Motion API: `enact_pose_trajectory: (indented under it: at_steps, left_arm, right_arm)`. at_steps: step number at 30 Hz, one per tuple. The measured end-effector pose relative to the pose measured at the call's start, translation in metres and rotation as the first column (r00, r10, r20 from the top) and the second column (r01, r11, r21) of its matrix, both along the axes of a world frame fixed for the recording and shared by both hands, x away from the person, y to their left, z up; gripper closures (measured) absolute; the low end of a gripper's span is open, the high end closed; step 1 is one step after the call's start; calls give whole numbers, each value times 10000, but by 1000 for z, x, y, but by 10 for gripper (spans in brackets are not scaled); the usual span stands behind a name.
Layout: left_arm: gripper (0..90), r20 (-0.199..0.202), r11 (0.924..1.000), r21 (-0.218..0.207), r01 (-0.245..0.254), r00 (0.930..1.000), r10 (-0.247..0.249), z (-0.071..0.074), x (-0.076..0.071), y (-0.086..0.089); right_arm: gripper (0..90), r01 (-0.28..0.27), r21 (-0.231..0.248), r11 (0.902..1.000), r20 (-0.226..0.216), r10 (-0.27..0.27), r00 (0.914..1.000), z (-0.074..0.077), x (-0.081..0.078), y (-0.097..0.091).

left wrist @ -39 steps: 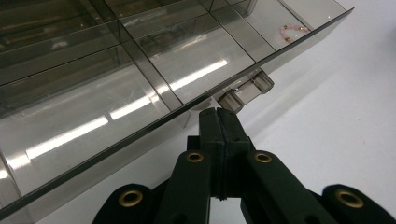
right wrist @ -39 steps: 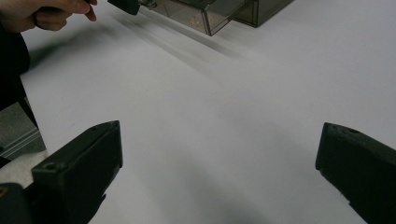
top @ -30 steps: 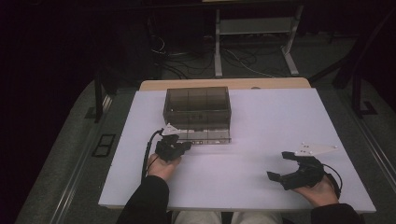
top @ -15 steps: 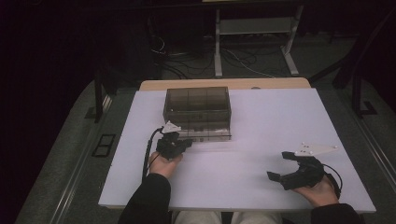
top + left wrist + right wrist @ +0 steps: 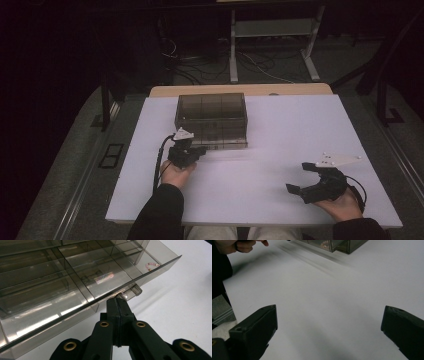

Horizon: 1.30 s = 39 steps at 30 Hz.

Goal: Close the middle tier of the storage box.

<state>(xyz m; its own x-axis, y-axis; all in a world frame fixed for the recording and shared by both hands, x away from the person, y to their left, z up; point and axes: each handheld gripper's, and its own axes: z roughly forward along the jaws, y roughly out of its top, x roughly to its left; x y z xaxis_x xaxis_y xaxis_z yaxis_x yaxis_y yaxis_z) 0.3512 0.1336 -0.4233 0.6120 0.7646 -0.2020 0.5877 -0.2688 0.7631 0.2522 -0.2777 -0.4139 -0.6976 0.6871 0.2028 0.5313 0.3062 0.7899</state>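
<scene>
Left hand-held gripper (image 5: 117, 305) pinched shut at front tab of smoky divided box (image 5: 211, 120) – box straight ahead mid-bench, long axis crosswise. Right hand-held gripper (image 5: 306, 178) spread wide, well off – left way closer.

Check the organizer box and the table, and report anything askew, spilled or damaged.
Nothing stands out. The smoky clear organizer box sits square on the white table, undamaged. A small pink item lies inside one compartment, not spilled. The left gripper is shut at the box's front tab.
</scene>
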Motion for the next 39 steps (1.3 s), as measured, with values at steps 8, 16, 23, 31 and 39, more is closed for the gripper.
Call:
enact_pose_trajectory:
  at_steps: [8, 16, 23, 31, 39]
  left_arm:
    - [891, 21, 10000, 9, 11, 10000, -11, 0, 4, -2]
    - [892, 38, 10000, -9, -23, 10000, 23, 1, 7, -1]
    - [892, 11, 10000, -9, -97, 10000, 97, 1, 9, -1]
    - [891, 30, 9998, -71, -198, 9998, 198, 0, 11, -1]
    - [892, -14, 9996, -110, -265, 9996, 265, 0, 14, 0]
  right_arm:
    - [0, 9, -16, 10000, -31, -9, 10000, 0, 0, 0]
    - [0, -8, -64, 10000, -25, 8, 10000, -1, 0, 0]
    - [0, -14, -69, 10000, -35, 14, 10000, -1, 0, 0]
    - [0, -36, -58, 10000, -10, 36, 10000, -1, 0, 1]
    - [0, -37, -69, 10000, -11, 37, 10000, -1, 0, 1]
